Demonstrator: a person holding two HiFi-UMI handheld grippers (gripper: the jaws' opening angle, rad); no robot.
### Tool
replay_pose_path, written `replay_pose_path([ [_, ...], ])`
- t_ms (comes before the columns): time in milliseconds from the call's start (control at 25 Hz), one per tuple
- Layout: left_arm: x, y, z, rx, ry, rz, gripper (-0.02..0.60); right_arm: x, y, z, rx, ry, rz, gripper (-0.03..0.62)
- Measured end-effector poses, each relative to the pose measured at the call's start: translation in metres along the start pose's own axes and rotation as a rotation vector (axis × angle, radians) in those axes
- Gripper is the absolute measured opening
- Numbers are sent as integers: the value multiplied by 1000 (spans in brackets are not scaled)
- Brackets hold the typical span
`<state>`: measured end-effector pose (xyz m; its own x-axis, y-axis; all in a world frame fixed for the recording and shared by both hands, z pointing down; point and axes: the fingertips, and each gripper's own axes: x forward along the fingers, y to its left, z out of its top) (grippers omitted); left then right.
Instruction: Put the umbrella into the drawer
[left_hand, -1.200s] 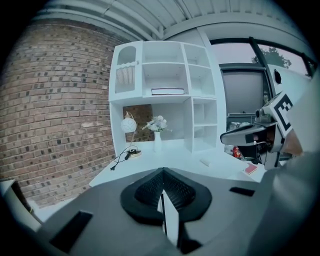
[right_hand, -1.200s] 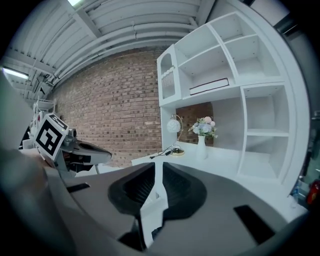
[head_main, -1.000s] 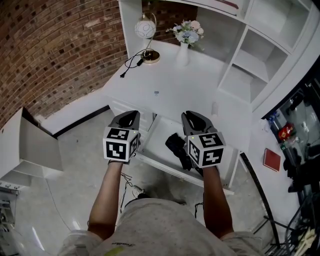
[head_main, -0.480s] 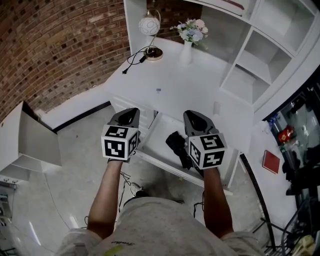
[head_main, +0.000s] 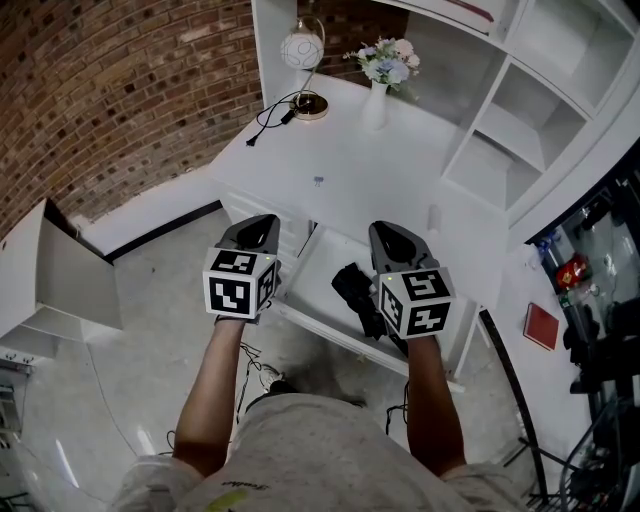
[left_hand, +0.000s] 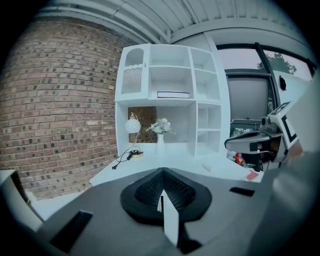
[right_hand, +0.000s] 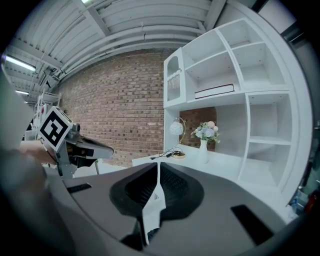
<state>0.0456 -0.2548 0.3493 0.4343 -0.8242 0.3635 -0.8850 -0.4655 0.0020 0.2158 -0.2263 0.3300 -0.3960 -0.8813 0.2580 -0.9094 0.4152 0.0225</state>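
Observation:
A folded black umbrella (head_main: 352, 287) lies inside the open white drawer (head_main: 312, 268) under the desk. My right gripper (head_main: 386, 231) hovers just to the right of the umbrella and above it, with its jaws shut and nothing between them. My left gripper (head_main: 262, 224) is held over the drawer's left end, also shut and empty. In the left gripper view the left gripper (left_hand: 162, 172) points at the desk, and the right gripper (left_hand: 252, 143) shows at the right. In the right gripper view the right gripper (right_hand: 158, 165) points at the shelves, with the left gripper (right_hand: 75, 145) at the left.
On the white desk (head_main: 380, 170) stand a globe lamp (head_main: 302, 52) with a black cable and a vase of flowers (head_main: 378, 75). A white shelf unit (head_main: 520, 110) rises at the right. A red book (head_main: 542, 321) lies at the far right, and a white cabinet (head_main: 55, 285) stands at the left.

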Motion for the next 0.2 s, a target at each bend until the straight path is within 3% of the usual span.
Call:
replay_pose_path([
  [200, 1, -1, -4, -5, 5, -3, -3, 0, -2, -4, 1, 2, -2, 20],
])
